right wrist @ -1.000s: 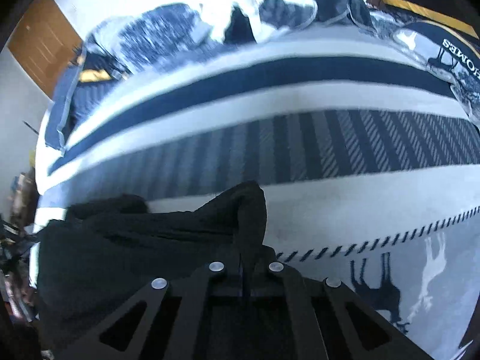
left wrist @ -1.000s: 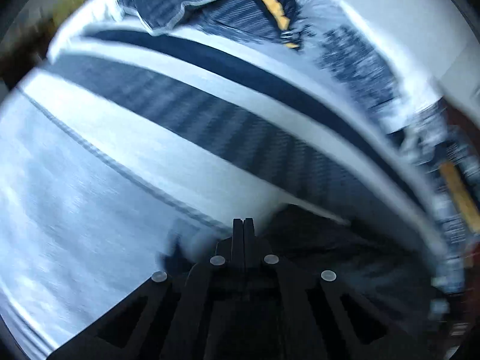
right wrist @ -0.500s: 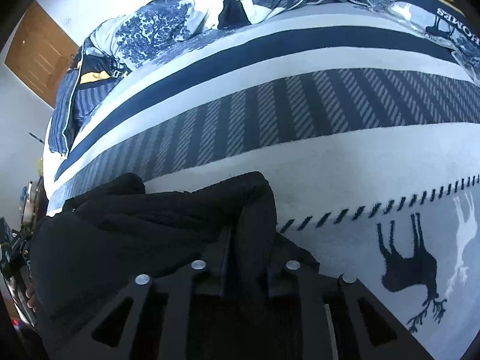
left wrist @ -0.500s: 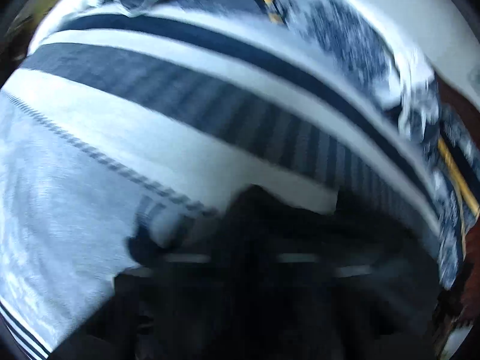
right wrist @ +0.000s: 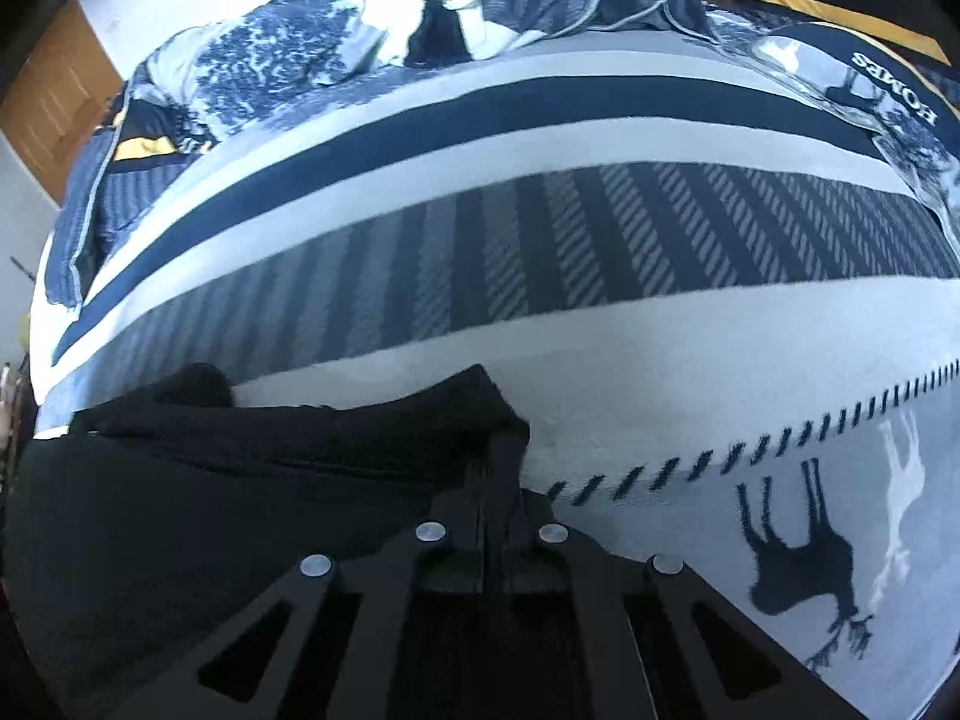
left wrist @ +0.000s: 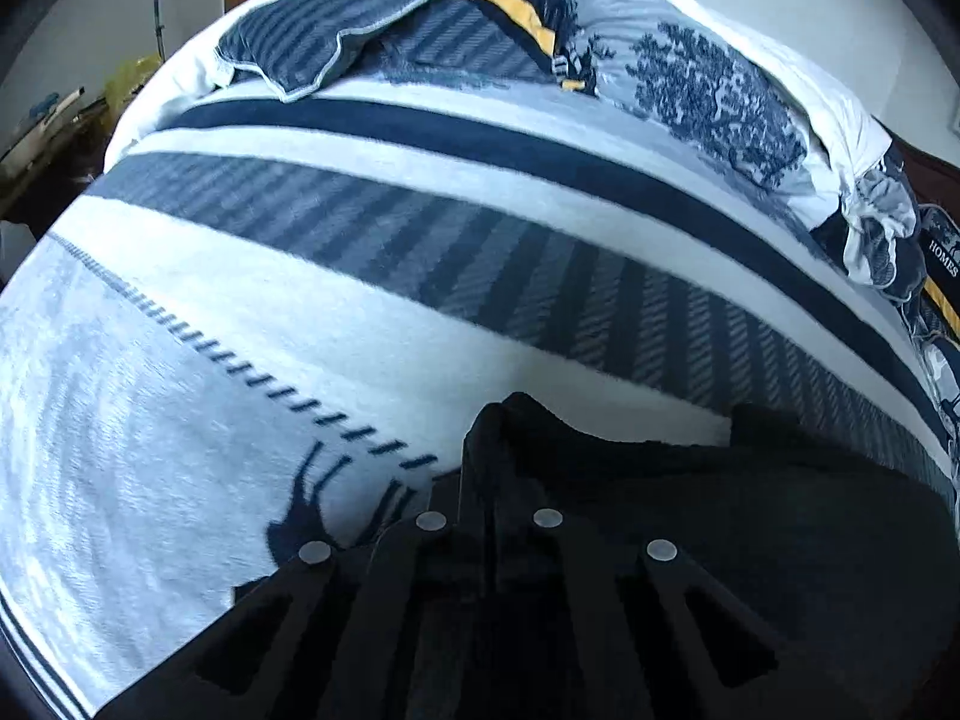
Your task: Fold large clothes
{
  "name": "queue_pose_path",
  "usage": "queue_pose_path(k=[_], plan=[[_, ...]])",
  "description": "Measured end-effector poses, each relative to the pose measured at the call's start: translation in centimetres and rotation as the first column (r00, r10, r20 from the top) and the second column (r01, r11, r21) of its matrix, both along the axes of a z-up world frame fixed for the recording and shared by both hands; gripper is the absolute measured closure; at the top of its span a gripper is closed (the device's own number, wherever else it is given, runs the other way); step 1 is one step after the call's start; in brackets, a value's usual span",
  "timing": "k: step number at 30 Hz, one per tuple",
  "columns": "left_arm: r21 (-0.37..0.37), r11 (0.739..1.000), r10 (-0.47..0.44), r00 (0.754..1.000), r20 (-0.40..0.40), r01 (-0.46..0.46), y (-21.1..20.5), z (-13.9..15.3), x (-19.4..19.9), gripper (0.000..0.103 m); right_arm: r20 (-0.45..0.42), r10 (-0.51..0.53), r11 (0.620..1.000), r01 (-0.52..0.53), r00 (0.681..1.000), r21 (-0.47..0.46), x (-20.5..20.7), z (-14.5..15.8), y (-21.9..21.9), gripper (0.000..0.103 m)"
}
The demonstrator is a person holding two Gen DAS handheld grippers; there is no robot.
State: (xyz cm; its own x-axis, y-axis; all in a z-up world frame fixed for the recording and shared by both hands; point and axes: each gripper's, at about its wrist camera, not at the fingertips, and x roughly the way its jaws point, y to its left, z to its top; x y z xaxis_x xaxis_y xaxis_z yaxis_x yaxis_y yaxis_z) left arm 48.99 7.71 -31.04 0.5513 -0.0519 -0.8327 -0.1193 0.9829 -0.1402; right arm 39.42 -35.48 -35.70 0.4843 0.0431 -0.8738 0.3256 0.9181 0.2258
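Black garment (left wrist: 750, 516), soft and bunched, hides both clenched grippers' tips, left gripper (left wrist: 489, 468) and right gripper (right wrist: 495, 468), atop the striped woolly blanket (left wrist: 372, 312).

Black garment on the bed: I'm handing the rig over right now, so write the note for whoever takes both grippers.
Left gripper: jaws shut on one corner of the black garment.
Right gripper: jaws shut on the opposite corner of the garment.
The garment hangs between the two grippers, its top edge stretched from one to the other just above the striped blanket on the bed. Pillows are heaped at the far end.
Done: both corners gripped, top edge drawn fairly taut.
Left: no finished fold shows yet. Probably lay it flat on the blanket, then fold it.
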Motion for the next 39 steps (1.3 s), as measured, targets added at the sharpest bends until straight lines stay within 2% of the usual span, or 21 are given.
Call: queue_pose_path(k=[3, 6, 8, 10, 12, 13, 15, 16, 17, 18, 19, 20, 23, 25, 27, 28, 31, 32, 36, 39], plan=[[-0.003, 1.000, 0.004, 1.000, 0.013, -0.004, 0.3, -0.7, -0.4, 0.100, 0.027, -0.023, 1.000, 0.023, 0.999, 0.008, -0.4, -0.6, -0.1, 0.101], [-0.047, 0.998, 0.037, 0.999, 0.019, -0.036, 1.1, -1.6, -0.8, 0.098, 0.041, -0.020, 0.999, 0.022, 0.999, -0.027, -0.8, -0.8, 0.4, 0.100], [-0.050, 0.998, 0.045, 0.999, 0.019, -0.044, 1.1, -1.6, -0.9, 0.096, 0.045, -0.028, 0.999, 0.029, 0.999, -0.030, -0.9, -1.1, 0.5, 0.100], [-0.049, 0.998, 0.034, 0.999, -0.012, -0.034, 1.2, -1.4, -1.0, 0.093, 0.042, -0.032, 0.999, 0.033, 0.999, -0.026, -0.9, -1.1, 0.7, 0.100], [-0.029, 0.999, 0.040, 0.998, -0.041, -0.042, 1.6, -0.3, -1.7, 0.081, 0.044, -0.015, 0.999, 0.016, 0.999, -0.034, -0.9, -1.0, 0.7, 0.100], [-0.013, 0.998, 0.056, 0.998, -0.040, -0.057, 2.3, 1.0, -2.9, 0.071, 0.035, -0.009, 1.000, 0.010, 0.999, -0.028, -1.0, -0.8, 0.6, 0.100], [0.004, 0.997, 0.080, 0.996, 0.025, -0.080, 3.5, 3.5, -5.7, 0.047, -0.005, -0.055, 0.998, 0.055, 0.998, -0.022, -2.5, 0.7, -0.2, 0.095], [0.032, 0.995, 0.095, 0.992, 0.082, -0.098, 4.1, 5.3, -8.1, 0.041, 0.007, -0.079, 0.997, 0.079, 0.997, -0.021, -3.9, 1.8, -0.4, 0.094], [0.054, 0.992, 0.103, 0.987, 0.125, -0.111, 4.5, 6.5, -10.0, 0.031, 0.047, -0.100, 0.995, 0.101, 0.994, -0.023, -6.0, 3.6, -0.6, 0.088], [0.081, 0.989, 0.111, 0.977, 0.182, -0.127, 4.8, 8.0, -12.7, 0.022, 0.084, -0.126, 0.991, 0.128, 0.988, -0.025, -8.3, 5.3, -0.5, 0.067], [0.095, 0.986, 0.117, 0.971, 0.208, -0.139, 4.9, 8.8, -14.9, 0.019, 0.115, -0.148, 0.989, 0.150, 0.982, -0.014, -10.2, 6.5, -0.3, 0.047], [0.100, 0.986, 0.113, 0.971, 0.213, -0.136, 4.9, 9.3, -16.8, 0.019, 0.155, -0.171, 0.985, 0.171, 0.973, 0.014, -12.9, 8.1, 0.1, 0.012], [0.103, 0.992, 0.051, 0.977, 0.206, -0.074, 5.2, 10.3, -23.8, 0.018, 0.258, -0.152, 0.988, 0.141, 0.954, 0.060, -19.9, 11.7, 3.1, 0.012], [0.121, 0.991, 0.025, 0.974, 0.225, -0.054, 5.1, 10.7, -28.5, 0.018, 0.261, -0.110, 0.993, 0.097, 0.959, 0.063, -23.4, 12.9, 5.7, 0.012], [0.123, 0.991, 0.011, 0.969, 0.248, -0.043, 4.2, 10.4, -33.8, 0.009, 0.272, -0.068, 0.995, 0.045, 0.960, 0.089, -27.0, 13.8, 8.2, 0.012], [0.114, 0.993, 0.013, 0.971, 0.238, -0.041, 4.1, 9.9, -35.0, 0.007, 0.269, -0.049, 0.995, 0.025, 0.962, 0.093, -28.2, 14.0, 9.0, 0.012], [0.072, 0.997, -0.039, 0.995, 0.093, 0.033, 2.5, 7.9, -37.5, 0.007, 0.241, 0.031, 0.997, -0.047, 0.970, 0.061, -31.7, 14.7, 11.4, 0.012], [0.075, 0.996, -0.055, 0.994, 0.092, 0.048, 2.1, 8.1, -38.7, 0.007, 0.237, 0.039, 0.998, -0.050, 0.971, 0.042, -32.8, 15.1, 12.0, 0.012], [0.118, 0.992, -0.070, 0.971, 0.230, 0.044, 1.2, 13.0, -42.7, 0.007, 0.255, 0.070, 0.997, -0.073, 0.965, 0.002, -36.1, 17.2, 13.7, 0.012], [0.174, 0.984, -0.078, 0.961, 0.265, 0.032, 0.3, 16.2, -44.0, 0.007, 0.289, 0.104, 0.994, -0.092, 0.952, -0.053, -38.0, 20.1, 14.7, 0.012]])
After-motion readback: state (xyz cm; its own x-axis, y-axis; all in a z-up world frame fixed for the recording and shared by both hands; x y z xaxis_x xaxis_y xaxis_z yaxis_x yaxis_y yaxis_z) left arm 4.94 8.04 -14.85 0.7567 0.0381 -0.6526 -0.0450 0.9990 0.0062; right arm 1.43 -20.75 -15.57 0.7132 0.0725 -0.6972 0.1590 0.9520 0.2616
